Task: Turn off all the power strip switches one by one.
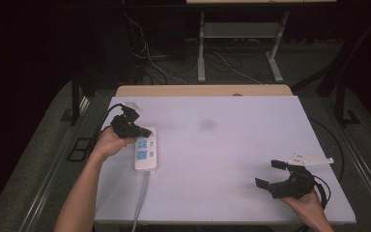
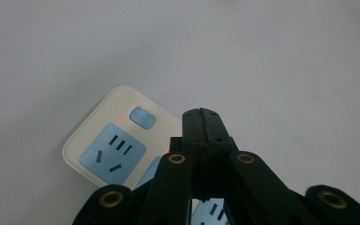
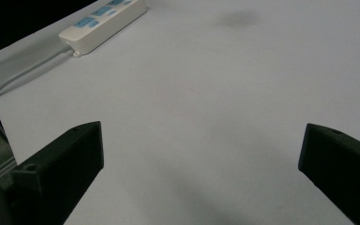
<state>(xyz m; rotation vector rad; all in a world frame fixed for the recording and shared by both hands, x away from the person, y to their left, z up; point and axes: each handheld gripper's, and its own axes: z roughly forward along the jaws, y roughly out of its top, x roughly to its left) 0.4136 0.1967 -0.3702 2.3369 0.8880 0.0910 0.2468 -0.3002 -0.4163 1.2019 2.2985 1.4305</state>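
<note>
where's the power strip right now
In the high view the power strip lies on the left part of the white table, right under the shut left gripper; the right gripper is far across.

In the left gripper view, the closed left gripper (image 2: 201, 115) covers the near half of the power strip (image 2: 117, 145). Its cable (image 1: 141, 203) runs off the table's (image 1: 232, 145) near edge. A dark smudge (image 1: 206, 124) looks blurred, possibly a stain.

no text, brand, number or sign can be read anywhere; the cream plastic power strip (image 2: 122, 140) with pale blue sockets bears no legible marking, only a small red light.
</note>
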